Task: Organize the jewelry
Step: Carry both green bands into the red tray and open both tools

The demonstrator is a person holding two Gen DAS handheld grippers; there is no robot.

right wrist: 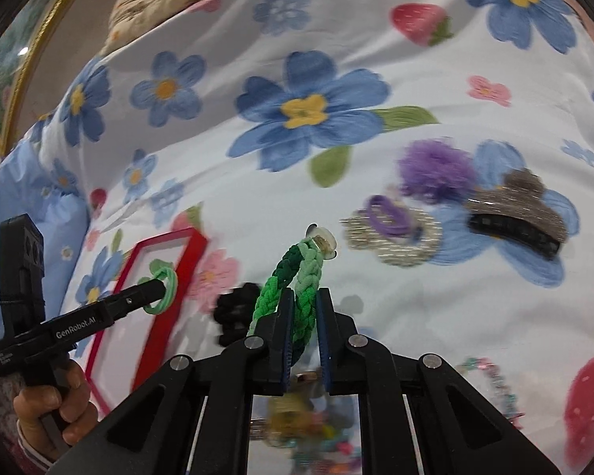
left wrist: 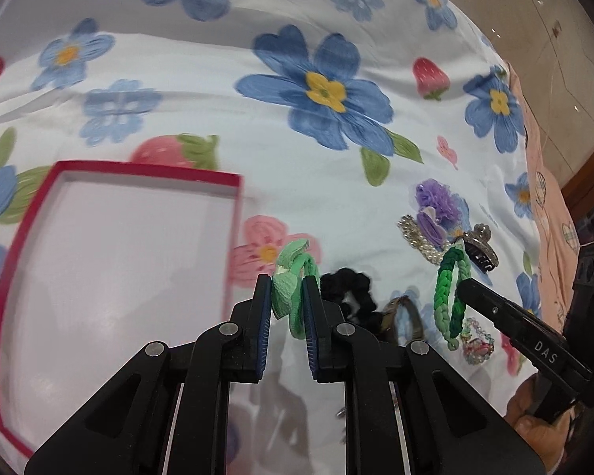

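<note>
Both pinched and lifted clear of the floral bedsheet: pale green fabric hair tie in left gripper beside the shallow red-rimmed box, braided green hair band in right gripper; thin, edge-on grips, likely to slip out short of the box.

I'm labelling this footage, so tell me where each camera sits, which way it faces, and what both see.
Left wrist: on the left gripper, looking down at the bedspread; it holds a light green hair tie.
Right wrist: on the right gripper, looking down; it holds a braided green band; a hand shows.
Shared: red box, black scrunchie, purple flower clip.
</note>
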